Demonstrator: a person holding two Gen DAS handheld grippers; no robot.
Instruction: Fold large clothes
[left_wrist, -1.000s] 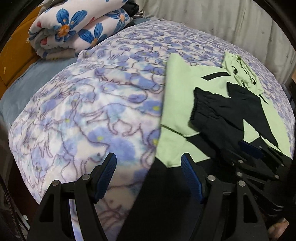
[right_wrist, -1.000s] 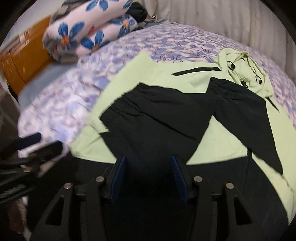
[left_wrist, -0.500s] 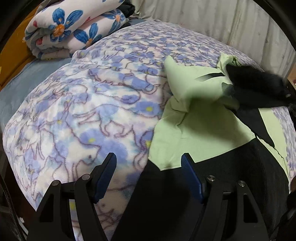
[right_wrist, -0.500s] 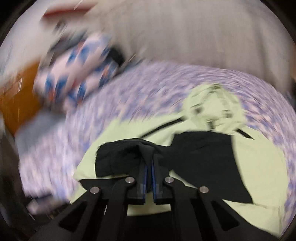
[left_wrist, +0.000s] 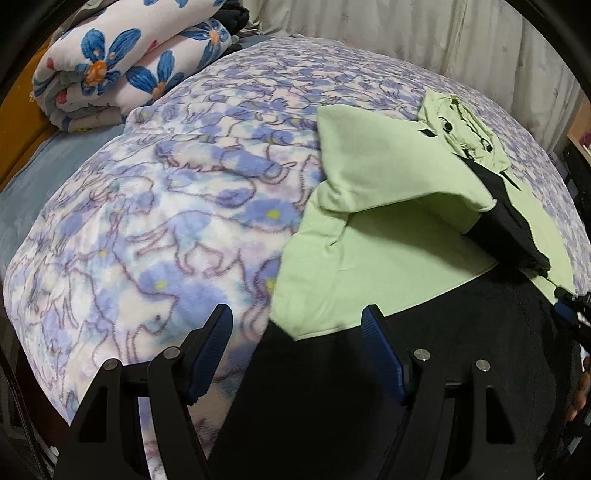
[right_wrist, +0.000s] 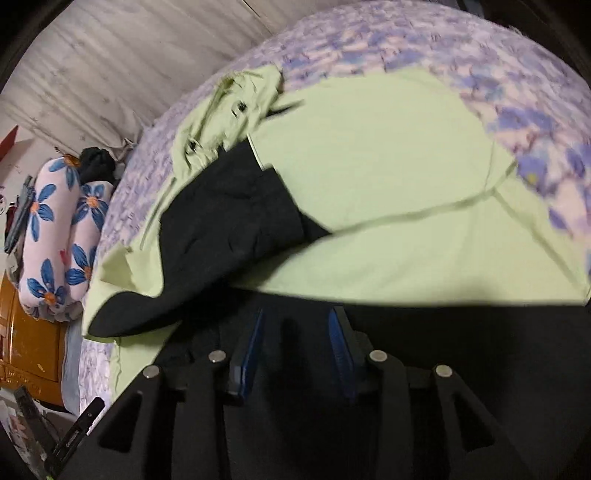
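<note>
A light green and black hooded jacket (left_wrist: 388, 236) lies on the bed, its left side folded over toward the right, with a black sleeve (left_wrist: 506, 225) on top. My left gripper (left_wrist: 295, 350) is open and empty over the jacket's black hem at the near edge. In the right wrist view the jacket (right_wrist: 388, 192) lies spread with the black sleeve (right_wrist: 229, 218) across it. My right gripper (right_wrist: 295, 339) is open, its jaws apart just above the black hem, holding nothing. The right gripper also shows at the left view's right edge (left_wrist: 570, 314).
The bed is covered by a purple-blue floral blanket (left_wrist: 166, 206). A rolled white quilt with blue flowers (left_wrist: 122, 62) lies at the far left corner. A pale curtain (left_wrist: 424, 33) hangs behind the bed. An orange wooden cabinet (right_wrist: 26, 343) stands beside the bed.
My right gripper shut on the black sleeve, carried it and the green side across the jacket, then opened and let go. The left gripper stayed open in place.
</note>
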